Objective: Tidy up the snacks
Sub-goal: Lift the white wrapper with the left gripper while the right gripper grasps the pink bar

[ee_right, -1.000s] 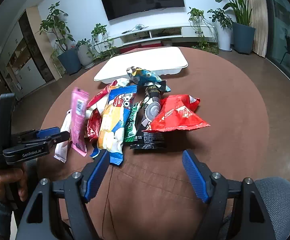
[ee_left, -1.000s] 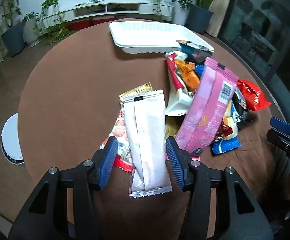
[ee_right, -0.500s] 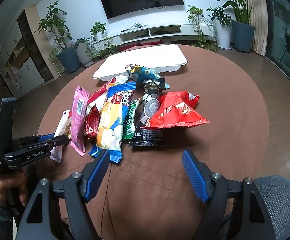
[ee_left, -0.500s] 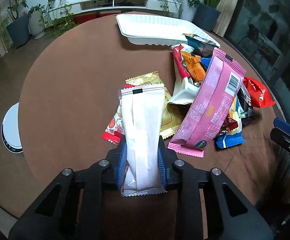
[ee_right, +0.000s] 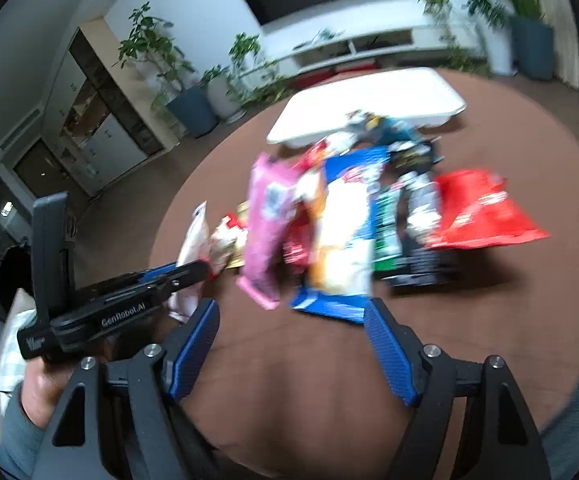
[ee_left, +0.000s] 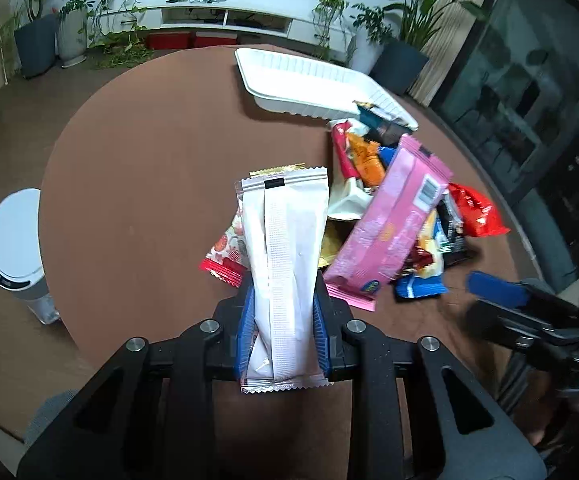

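My left gripper (ee_left: 283, 330) is shut on a long white snack packet (ee_left: 285, 256) and holds its near end; the packet sticks out ahead over the brown round table (ee_left: 149, 152). A pile of snack packets lies to its right: a pink packet (ee_left: 389, 236), a red bag (ee_left: 471, 212), an orange one (ee_left: 365, 160). A white tray (ee_left: 309, 80) sits at the table's far side. My right gripper (ee_right: 293, 344) is open and empty, near the front edge before the blue-and-white packet (ee_right: 341, 248). The right wrist view is blurred.
A white round bin (ee_left: 13, 240) stands on the floor left of the table. The left gripper also shows in the right wrist view (ee_right: 185, 272) at the left. Potted plants (ee_left: 37, 32) and a TV shelf (ee_left: 225, 16) lie beyond the table.
My left gripper closed on the white packet and lifted it from the pile. The right gripper has moved closer to the pile, staying open.
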A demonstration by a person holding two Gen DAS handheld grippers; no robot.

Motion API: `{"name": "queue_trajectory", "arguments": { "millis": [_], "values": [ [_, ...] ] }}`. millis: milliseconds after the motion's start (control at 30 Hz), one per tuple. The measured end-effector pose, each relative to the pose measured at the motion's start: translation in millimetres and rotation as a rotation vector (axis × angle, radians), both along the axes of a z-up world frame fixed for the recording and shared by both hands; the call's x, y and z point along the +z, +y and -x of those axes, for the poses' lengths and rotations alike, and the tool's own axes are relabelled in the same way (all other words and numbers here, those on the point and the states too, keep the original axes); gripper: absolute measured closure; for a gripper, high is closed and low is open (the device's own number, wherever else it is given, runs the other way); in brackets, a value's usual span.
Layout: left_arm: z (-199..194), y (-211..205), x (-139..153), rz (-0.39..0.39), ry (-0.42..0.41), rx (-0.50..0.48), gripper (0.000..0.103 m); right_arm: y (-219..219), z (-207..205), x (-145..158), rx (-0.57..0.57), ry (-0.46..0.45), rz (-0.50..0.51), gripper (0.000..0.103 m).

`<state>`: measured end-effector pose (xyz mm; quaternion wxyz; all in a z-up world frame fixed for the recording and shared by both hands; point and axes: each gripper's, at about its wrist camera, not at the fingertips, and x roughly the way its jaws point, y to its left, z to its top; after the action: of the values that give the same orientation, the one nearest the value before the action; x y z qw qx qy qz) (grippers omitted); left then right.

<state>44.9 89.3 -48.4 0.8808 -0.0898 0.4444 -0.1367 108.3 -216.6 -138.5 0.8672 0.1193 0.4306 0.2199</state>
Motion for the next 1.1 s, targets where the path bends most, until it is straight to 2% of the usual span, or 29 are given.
{"name": "queue_trajectory", "arguments": {
  "millis": [200, 400, 533, 600, 700, 767, 933, 1100],
  "values": [
    [11.3, 14.0, 0.2, 0.079, -0.021, 0.012, 0.079, 31.8, -23.2, -0.1, 0.003, -0.007, 0.0, 0.033],
    [16.6, 27.6, -1.9, 0.126, -0.033, 0.029, 0.079, 37.0, -45.8, -7.9, -0.043, 0.071, -0.018, 0.038],
    [19.5, 32.8, -3.6, 0.144, -0.039, 0.03, 0.079, 39.3, -51.3, -2.4, -0.053, 0.102, -0.077, 0.039],
    [21.1, 34.7, -4.0, 0.151, -0.04, 0.032, 0.079, 38.9, -51.4, 4.8, -0.07, 0.097, -0.086, 0.04],
    [23.4, 37.5, -4.9, 0.161, -0.041, 0.037, 0.079, 38.8, -46.9, 22.6, -0.095, 0.043, -0.058, 0.04],
    [24.2, 37.6, -5.1, 0.163, -0.04, 0.039, 0.079, 45.3, -48.5, 27.2, -0.073, 0.027, -0.036, 0.04],
    [24.7, 38.0, -4.8, 0.166, -0.043, 0.042, 0.079, 54.8, -59.8, 9.9, -0.068, 0.092, 0.002, 0.04],
    [23.3, 37.3, -5.0, 0.169, -0.04, 0.043, 0.079, 51.7, -73.9, -1.0, -0.088, 0.13, -0.006, 0.04]
  ]
}}
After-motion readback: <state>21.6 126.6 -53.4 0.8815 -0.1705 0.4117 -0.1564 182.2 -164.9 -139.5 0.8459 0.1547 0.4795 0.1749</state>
